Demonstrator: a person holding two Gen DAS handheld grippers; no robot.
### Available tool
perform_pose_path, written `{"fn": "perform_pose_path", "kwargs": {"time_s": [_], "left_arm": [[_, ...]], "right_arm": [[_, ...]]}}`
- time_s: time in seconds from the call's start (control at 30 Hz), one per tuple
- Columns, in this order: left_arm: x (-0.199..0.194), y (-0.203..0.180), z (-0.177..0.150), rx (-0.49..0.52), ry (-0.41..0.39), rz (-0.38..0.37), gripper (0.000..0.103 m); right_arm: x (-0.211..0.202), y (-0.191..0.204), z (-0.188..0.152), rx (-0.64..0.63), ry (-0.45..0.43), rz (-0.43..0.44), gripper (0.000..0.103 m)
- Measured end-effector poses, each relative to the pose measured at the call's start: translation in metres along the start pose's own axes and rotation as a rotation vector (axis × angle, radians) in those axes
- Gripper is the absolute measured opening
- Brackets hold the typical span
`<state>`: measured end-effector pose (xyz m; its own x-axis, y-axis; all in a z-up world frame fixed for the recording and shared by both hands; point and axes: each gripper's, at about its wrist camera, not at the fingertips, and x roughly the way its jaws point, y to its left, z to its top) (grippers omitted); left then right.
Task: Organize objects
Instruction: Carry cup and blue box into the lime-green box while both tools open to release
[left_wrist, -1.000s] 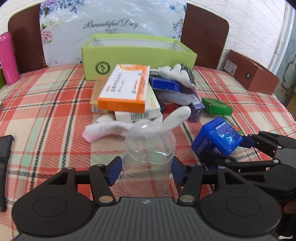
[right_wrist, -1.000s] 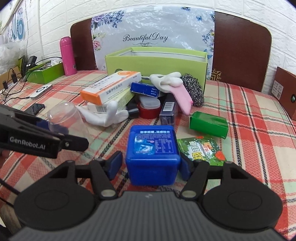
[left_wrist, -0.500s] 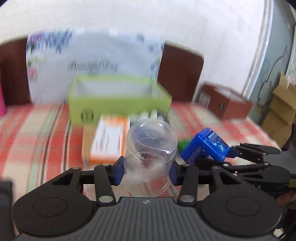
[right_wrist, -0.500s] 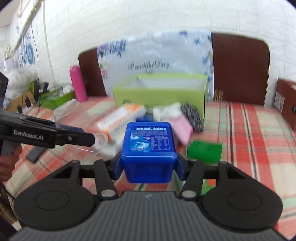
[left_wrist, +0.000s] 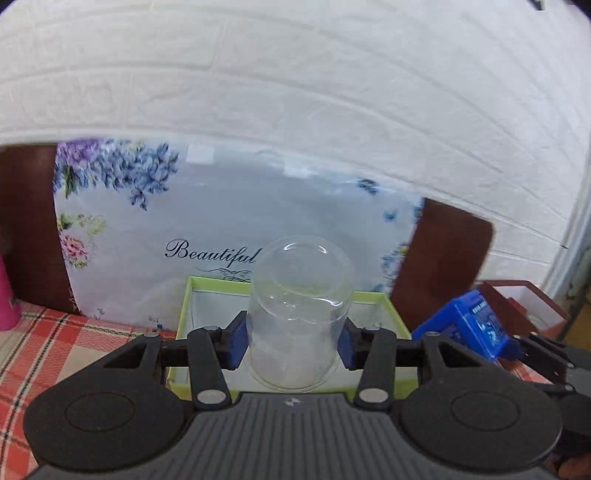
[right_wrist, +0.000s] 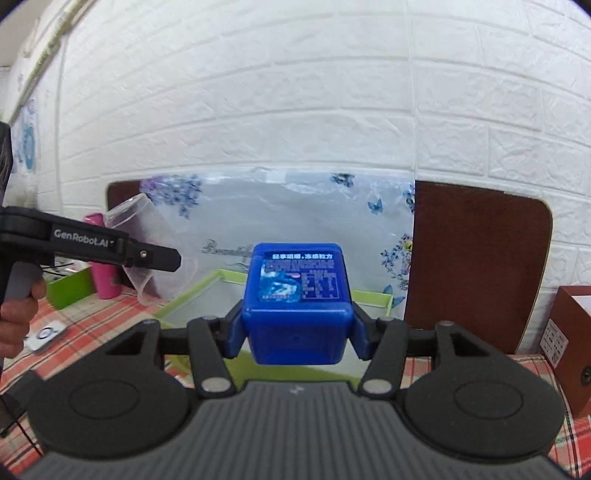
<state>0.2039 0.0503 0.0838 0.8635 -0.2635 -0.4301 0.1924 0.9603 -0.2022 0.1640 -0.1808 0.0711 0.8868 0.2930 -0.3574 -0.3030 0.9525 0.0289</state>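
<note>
Clear plastic cup (left_wrist: 301, 317), upside down, clenched between my left fingers (left_wrist: 236, 343), held over the green box (left_wrist: 183, 306). Right fingers (right_wrist: 364, 338) grasp the blue container (right_wrist: 297, 306), also lifted, above the box's near edge. Neither is set down yet; both drops remain. Box floor looks bare where visible. Other items out of view.

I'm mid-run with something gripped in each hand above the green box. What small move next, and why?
Probably lower the left tongs a little and release the clear cup into the green box. The cup, clamped upside down, is in front of the open box, whose visible interior looks bare. The right tongs grip the blue container beside it and can follow.
</note>
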Motion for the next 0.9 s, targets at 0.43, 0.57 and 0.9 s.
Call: {"fn": "perform_pose_path", "kwargs": {"time_s": [0.43,0.57,0.9], "left_arm": [[0.109,0.036,-0.004,-0.039,0.17,0.081,0.051],[0.117,0.04,-0.011,-0.03,0.154,0.098,0.084],[0.068,0.028,-0.013,0.007,0.138,0.109,0.091]], "right_arm": [[0.151,-0.017,-0.018,0.051,0.221,-0.033,0.054],[0.177,-0.014,-0.026,0.033,0.282,-0.033,0.054],[0.136,-0.002,-0.022,-0.058,0.188,-0.039,0.093]]}}
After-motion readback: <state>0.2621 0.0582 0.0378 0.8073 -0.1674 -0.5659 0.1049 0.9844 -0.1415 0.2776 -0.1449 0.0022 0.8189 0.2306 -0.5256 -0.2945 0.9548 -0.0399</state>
